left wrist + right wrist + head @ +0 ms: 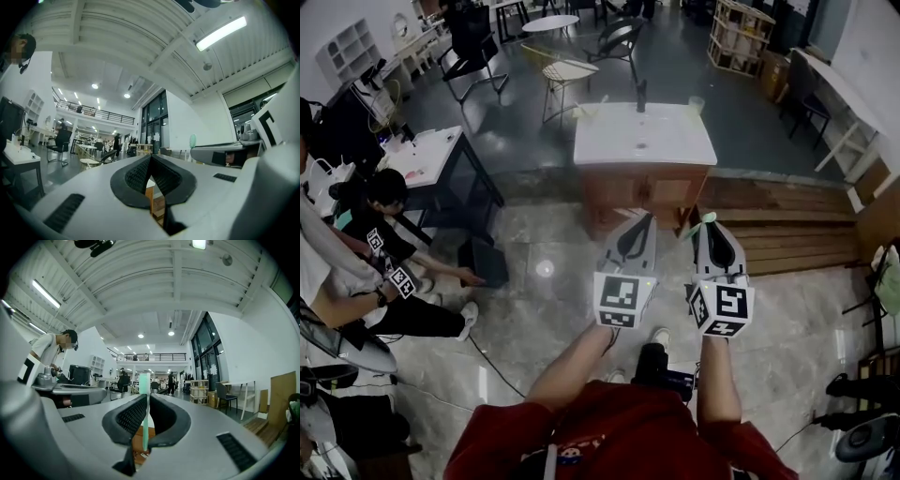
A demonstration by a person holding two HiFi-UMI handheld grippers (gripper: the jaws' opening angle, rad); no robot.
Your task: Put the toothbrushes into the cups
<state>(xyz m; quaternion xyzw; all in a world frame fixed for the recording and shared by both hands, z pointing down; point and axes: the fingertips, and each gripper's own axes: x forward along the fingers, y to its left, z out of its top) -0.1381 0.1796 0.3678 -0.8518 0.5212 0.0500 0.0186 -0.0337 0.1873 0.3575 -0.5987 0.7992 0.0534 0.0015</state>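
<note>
Head view: white-topped washstand [643, 141], upper centre, well beyond both grippers. Left gripper [643, 221], lower centre, jaws together on nothing. Right gripper [706, 228] clamps a green toothbrush [145, 425]. Likely step: carrying. Next move calls for reaching the cup [697, 104] at the top's right corner.

A pale green toothbrush [146, 411] is held upright, pinched between the pads of the right gripper [146, 397], with its head raised above the tips. A pale, see-through cup [697, 103] is seen upright at the far right corner of a white counter [619, 141], well apart from the toothbrush.
</note>
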